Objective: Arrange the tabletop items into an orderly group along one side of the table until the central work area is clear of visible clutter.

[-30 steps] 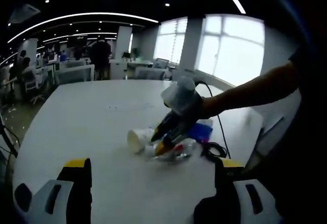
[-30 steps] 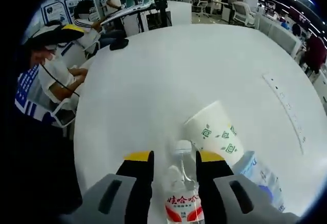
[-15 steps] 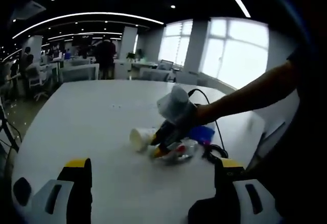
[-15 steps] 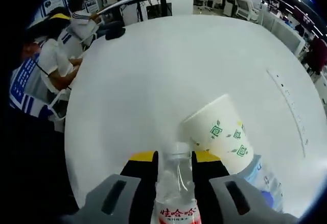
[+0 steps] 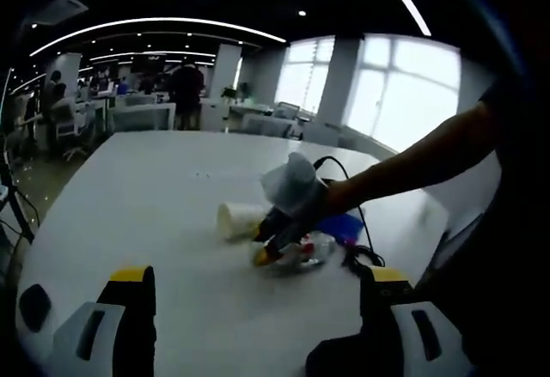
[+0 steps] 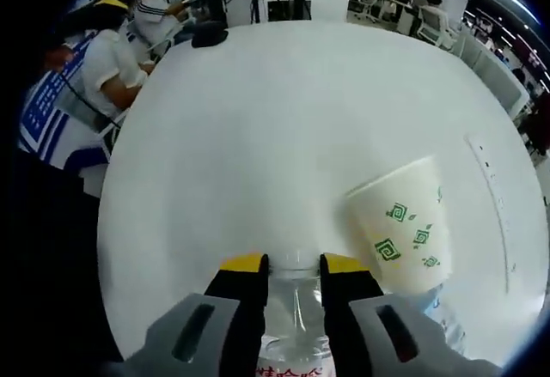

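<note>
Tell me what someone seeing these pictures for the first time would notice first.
Probably the clear water bottle clamped between the yellow-tipped jaws of the right hand-held gripper at the bottom of the right gripper view, with a white paper cup with green marks lying on its side just to its right. Both lie on a big white table.

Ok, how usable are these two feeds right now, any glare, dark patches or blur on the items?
Left gripper view: bright windows wash out, so the cup and the right gripper look dim and soft against a dark room. Right gripper view: evenly lit white table, the green-patterned cup sharp, the bottle between the jaws close and slightly blurred; strong fisheye bending at the edges.
</note>
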The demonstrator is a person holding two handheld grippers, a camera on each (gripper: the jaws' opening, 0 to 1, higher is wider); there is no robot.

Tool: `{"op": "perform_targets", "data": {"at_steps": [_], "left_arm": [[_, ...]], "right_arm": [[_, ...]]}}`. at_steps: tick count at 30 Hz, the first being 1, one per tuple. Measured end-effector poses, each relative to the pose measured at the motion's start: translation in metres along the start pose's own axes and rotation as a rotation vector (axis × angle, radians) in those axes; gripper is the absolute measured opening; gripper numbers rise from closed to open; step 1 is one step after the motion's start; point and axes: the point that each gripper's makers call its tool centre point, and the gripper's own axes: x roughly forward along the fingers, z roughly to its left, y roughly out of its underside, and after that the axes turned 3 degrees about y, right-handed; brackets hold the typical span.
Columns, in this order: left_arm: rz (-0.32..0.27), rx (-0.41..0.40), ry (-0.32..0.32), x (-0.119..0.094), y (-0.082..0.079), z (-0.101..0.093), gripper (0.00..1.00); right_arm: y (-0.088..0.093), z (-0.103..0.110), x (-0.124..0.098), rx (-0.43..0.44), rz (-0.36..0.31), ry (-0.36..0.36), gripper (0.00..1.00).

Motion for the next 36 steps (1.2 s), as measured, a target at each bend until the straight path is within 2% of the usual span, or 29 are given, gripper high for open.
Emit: {"op": "perform_targets", "data": {"at_steps": [7, 13, 19, 25, 36], "left_arm": [[0.008, 0.006, 0.010, 0.000, 0.001, -0.002, 0.98], [0.012, 0.018, 0.026, 0.000, 0.001, -0.006, 0.98], [0.019, 0.030, 0.049, 0.001, 0.002, -0.014, 0.97], [0.013, 0.042, 0.074, 0.004, -0.001, -0.024, 0.97], [0.024, 0.080, 0.124, 0.013, -0.004, -0.043, 0.97]], "right_arm": [[0.001, 0.007, -0.001, -0.060, 0.005, -0.005, 0.18], [-0.003, 0.005, -0.013, -0.071, -0.033, 0.017, 0.18], [-0.006, 0.009, -0.038, -0.081, -0.084, 0.019, 0.18], [-0.008, 0.004, -0.069, -0.062, -0.158, 0.063, 0.18], [0.002, 0.001, -0.115, -0.032, -0.281, 0.118, 0.17]]}}
